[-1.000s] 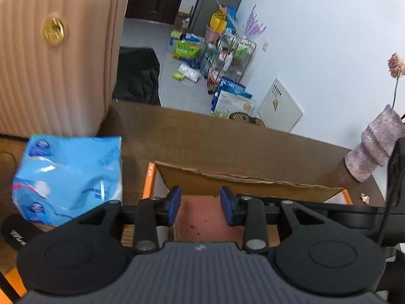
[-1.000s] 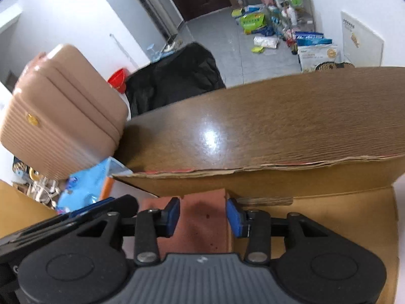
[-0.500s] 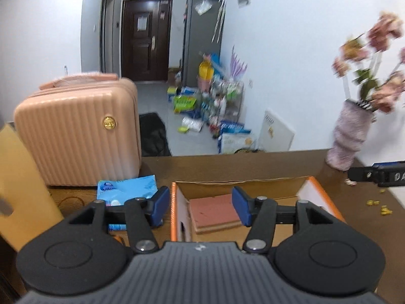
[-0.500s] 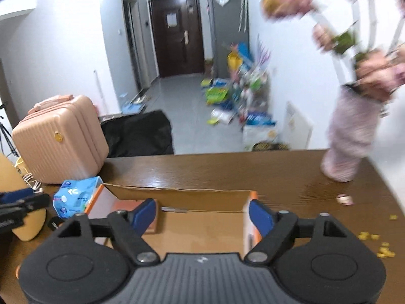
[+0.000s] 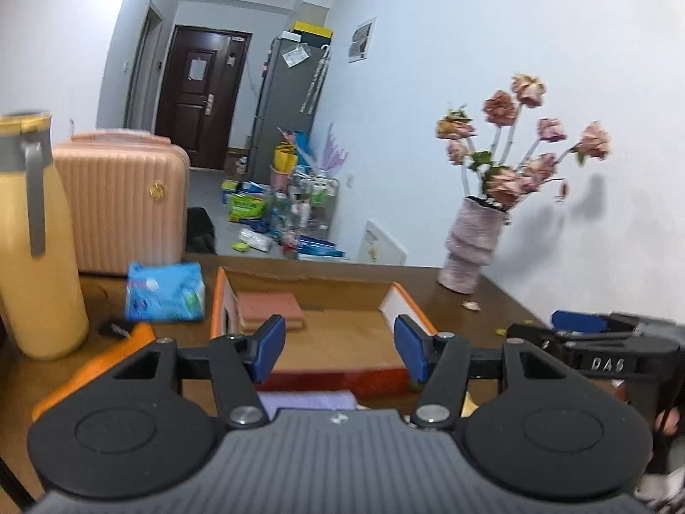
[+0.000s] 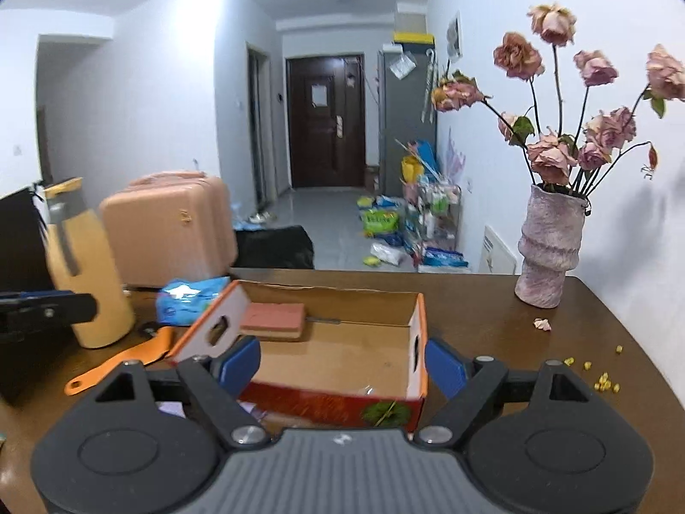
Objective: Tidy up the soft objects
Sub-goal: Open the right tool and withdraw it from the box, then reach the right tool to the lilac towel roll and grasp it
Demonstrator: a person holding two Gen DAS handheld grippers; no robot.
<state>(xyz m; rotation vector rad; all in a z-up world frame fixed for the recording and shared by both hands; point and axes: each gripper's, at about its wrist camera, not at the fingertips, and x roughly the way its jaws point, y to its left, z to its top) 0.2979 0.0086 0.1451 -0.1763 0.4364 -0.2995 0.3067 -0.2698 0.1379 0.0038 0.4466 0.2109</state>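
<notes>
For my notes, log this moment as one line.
left gripper: open, empty | right gripper: open, empty | folded pink cloth: in orange-edged cardboard box, back-left corner | blue tissue pack: left of box

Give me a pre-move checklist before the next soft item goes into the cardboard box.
1. Left gripper empty, jaws apart: ok.
2. Right gripper empty, jaws apart: ok.
3. Cardboard box open, with bare floor beside the folded pink cloth: ok.
4. Pink cloth lies flat in the box's far left corner: ok.
5. Next item in sight: a purple cloth shows just below the left gripper, in front of the box; its shape is mostly hidden: cannot tell.
6. Blue tissue pack is outside the box, to its left: not ok if it belongs inside.
</notes>
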